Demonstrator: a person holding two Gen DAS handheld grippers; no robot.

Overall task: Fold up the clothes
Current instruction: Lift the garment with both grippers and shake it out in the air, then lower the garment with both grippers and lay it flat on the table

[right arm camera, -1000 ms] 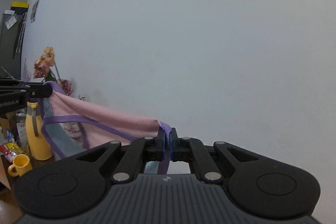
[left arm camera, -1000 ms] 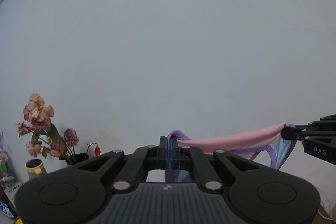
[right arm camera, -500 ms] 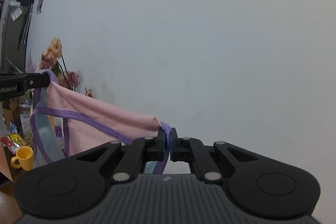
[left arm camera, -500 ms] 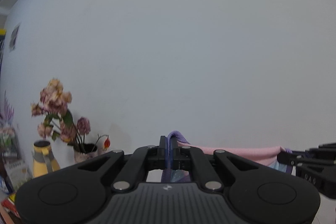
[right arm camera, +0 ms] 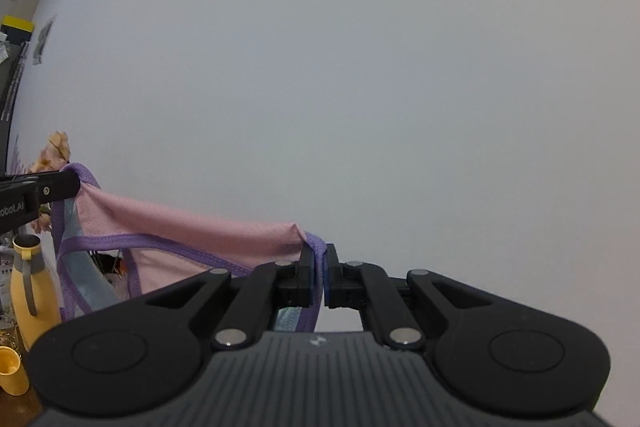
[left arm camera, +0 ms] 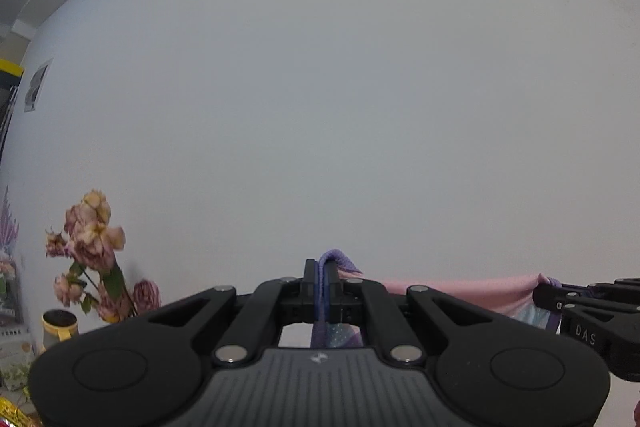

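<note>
- Pink garment [right arm camera: 208, 231], mesh-textured, purple binding along its edges, a pale blue panel hanging at the left: held in the air in front of a plain white wall [right arm camera: 360, 67], stretched between the two grippers. It looks like a small vest or top; the exact type cannot be told.
- Left gripper [left arm camera: 322, 281]: jaws closed on a purple-bound corner of the garment, the fabric loop standing up out of the pinch. Pointing level.
- Right gripper [right arm camera: 319, 269]: jaws clamped on the opposite purple-bound corner; cloth trails down behind the fingers.
- Reason for the hold, as judged: a grip at each top corner lets the garment hang open and flat so that its shape is squared before it is laid down for a fold. The upper edge sags slightly between the grips, so it is not drawn fully taut.
- Folding surface: not in view.
- Flower pot [left arm camera: 60, 325], yellow and dark-rimmed: holds faded pink and yellow roses [left arm camera: 94, 231].
- Yellow bottle [right arm camera: 30, 291], grey strap, top closed: contents not visible.
- Small yellow cup [right arm camera: 12, 371]: interior hidden from this angle.
</note>
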